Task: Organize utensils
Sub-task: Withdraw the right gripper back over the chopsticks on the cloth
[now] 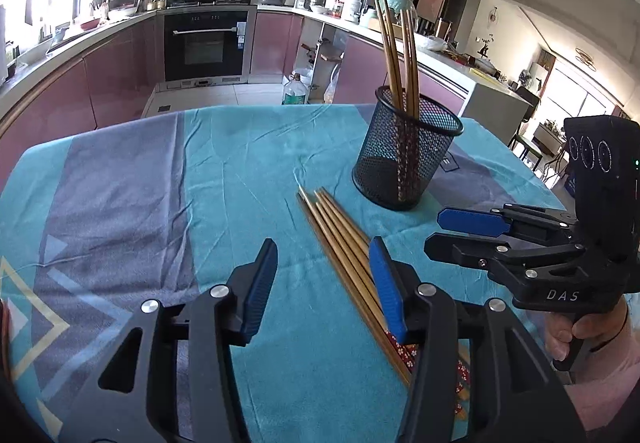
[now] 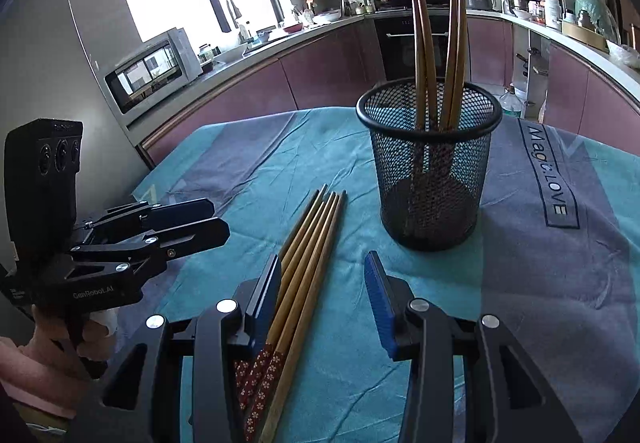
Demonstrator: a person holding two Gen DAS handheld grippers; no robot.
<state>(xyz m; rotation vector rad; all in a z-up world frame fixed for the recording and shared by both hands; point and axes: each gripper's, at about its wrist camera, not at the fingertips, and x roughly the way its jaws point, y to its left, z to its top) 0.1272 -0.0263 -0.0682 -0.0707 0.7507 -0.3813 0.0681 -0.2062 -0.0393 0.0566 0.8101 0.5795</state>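
I have both sets of tongs over the table with nothing in them. My left gripper [image 1: 324,283] has its jaws apart and empty, and the loose chopsticks [image 1: 340,243] lie on the cloth just past its right-hand pad, running under it toward me. My right gripper [image 2: 324,291] is likewise parted and empty; in its own view the same chopsticks [image 2: 308,255] lie against the outer side of its left-hand pad, so they sit in the gap between my two tools, not inside either pair of jaws.

The mesh holder [image 2: 430,171] stands upright ahead of the right gripper and slightly to its right, with four chopsticks already standing in it.

The step I judge to be in hand is picking up the next sticks. To do it well I would shift one tool sideways until the bundle lies squarely between its pads, and close near the patterned ends [image 2: 260,371] (the thick ends, I think, give the surer hold). The sticks lie side by side touching, so I would take only the outer one or two, or neighbours will roll. The tablecloth [image 1: 132,203] is wrinkled; pads pressed too low could snag it.
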